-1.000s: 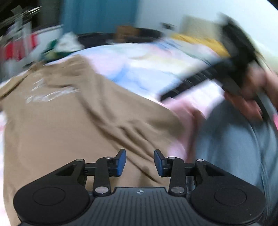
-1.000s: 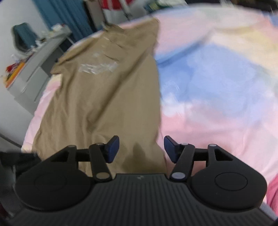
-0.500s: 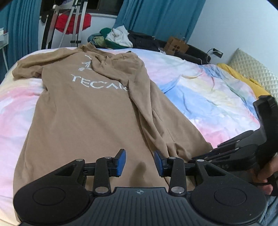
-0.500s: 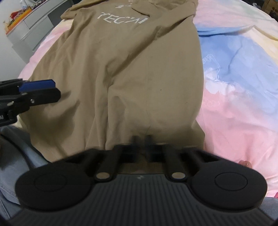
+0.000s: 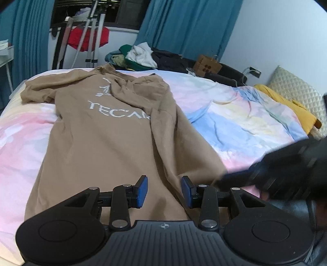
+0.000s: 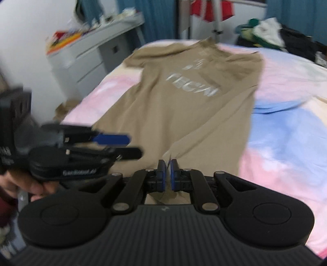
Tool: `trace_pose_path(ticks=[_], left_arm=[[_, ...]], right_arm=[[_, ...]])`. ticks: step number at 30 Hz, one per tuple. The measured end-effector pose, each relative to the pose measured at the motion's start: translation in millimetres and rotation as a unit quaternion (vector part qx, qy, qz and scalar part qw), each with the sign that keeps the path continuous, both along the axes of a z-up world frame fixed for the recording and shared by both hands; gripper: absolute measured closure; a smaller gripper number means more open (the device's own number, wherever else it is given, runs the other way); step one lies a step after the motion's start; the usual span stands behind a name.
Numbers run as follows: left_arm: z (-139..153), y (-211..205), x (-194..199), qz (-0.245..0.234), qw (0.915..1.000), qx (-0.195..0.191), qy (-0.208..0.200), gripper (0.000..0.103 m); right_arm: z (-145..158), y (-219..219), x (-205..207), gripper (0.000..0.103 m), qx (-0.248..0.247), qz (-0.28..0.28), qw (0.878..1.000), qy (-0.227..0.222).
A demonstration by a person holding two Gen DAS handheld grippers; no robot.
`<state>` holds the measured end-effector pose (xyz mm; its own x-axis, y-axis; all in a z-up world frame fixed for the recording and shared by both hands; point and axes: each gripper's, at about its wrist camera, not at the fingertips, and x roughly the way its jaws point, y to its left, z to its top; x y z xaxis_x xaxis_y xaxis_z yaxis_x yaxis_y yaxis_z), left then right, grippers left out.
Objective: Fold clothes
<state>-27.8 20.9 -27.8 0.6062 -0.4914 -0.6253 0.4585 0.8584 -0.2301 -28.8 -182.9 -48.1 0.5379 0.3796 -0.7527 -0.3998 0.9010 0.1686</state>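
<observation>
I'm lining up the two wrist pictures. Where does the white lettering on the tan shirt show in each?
Left wrist: white lettering sits upper left of centre, across the tan shirt.
Right wrist: lettering sits above centre, blurred.
Shared landmark: the red garment on the rack, beyond the bed's far end.

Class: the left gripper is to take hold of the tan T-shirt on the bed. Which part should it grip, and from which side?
Probably the near hem of the tan T-shirt, coming from the foot of the bed toward the collar. The shirt lies flat with the hem just under the left gripper, whose fingers stand open, while the right gripper already pinches the hem.
</observation>
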Motion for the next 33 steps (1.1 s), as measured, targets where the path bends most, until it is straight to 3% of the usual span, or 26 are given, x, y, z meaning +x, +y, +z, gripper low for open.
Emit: trace_pose_path(ticks=[6,12,14,15,19,21,26,31,33], left_arm=[[0.6,12.1,3.2,0.036,0.9993,-0.005,0.007,0.062],[3.2,17.1,7.0,0.059,0.9982,0.001,0.006,0.059],[3.9,17.2,7.9,0.073,0.9973,0.013,0.001,0.057],[4.2,17.6,8.3,0.079,0.9967,0.018,0.0,0.057],[4.5,21.2,11.5,0.096,0.9952,0.022,0.002,0.055],[3.9,23.1,13.8,0.105,0.9942,0.026,0.004,0.053],[0.8,29.3,21.5,0.134,0.9903,0.034,0.01,0.042],[4.9,46.0,44.2,0.187,0.9817,0.037,0.001,0.031],[8.5,60.6,66.7,0.207,0.978,0.022,0.011,0.03]], right_arm=[[-64.8,18.4,26.3,0.095,0.01,-0.005,0.997,0.081],[-51.5,0.3,31.9,0.091,0.049,-0.016,0.994,0.1],[-38.2,-1.8,28.4,0.087,0.054,-0.015,0.994,0.091],[-30.4,-5.8,26.6,0.081,0.059,-0.015,0.995,0.083],[4.6,-17.9,34.1,0.034,0.092,-0.018,0.995,0.045],[17.2,-22.2,44.0,0.028,0.1,-0.023,0.995,0.022],[20.2,-30.0,81.8,0.028,0.115,-0.071,0.991,-0.018],[-18.5,-39.7,105.2,0.028,0.13,-0.144,0.98,-0.037],[-31.6,-46.6,109.5,0.028,0.128,-0.159,0.978,-0.032]])
